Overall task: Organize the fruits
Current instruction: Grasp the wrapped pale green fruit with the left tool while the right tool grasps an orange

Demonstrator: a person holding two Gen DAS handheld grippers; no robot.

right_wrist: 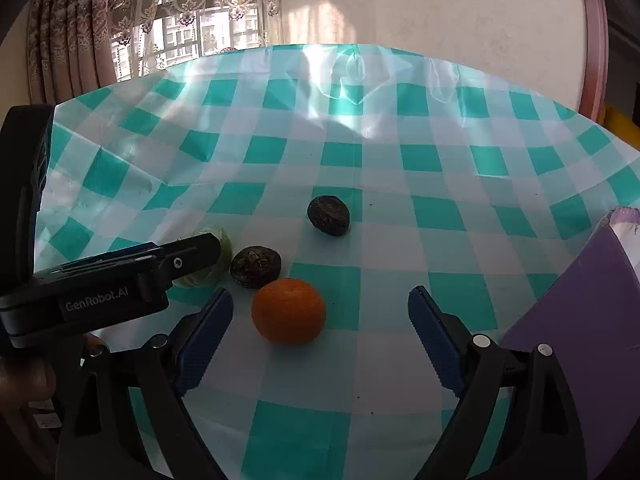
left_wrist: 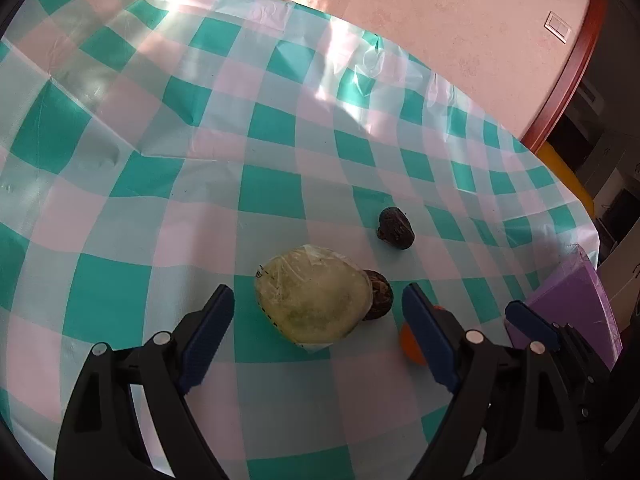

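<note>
A pale green wrapped melon-like fruit [left_wrist: 314,300] lies on the checked cloth between the open jaws of my left gripper [left_wrist: 318,300]. A dark wrinkled fruit [left_wrist: 380,290] touches its right side; another dark fruit [left_wrist: 395,227] lies farther off. In the right wrist view an orange [right_wrist: 289,311] sits between the open jaws of my right gripper [right_wrist: 320,304], nearer the left finger. Beyond it lie the two dark fruits [right_wrist: 255,266] [right_wrist: 329,215] and the green fruit [right_wrist: 212,268], partly hidden by the left gripper's body [right_wrist: 108,284]. The orange [left_wrist: 412,344] peeks out behind my left gripper's right finger.
A purple box [right_wrist: 580,312] stands at the right edge of the table and also shows in the left wrist view [left_wrist: 576,304]. The teal and white checked tablecloth [right_wrist: 360,152] covers the table. A window with curtains [right_wrist: 160,12] and a pink wall are behind.
</note>
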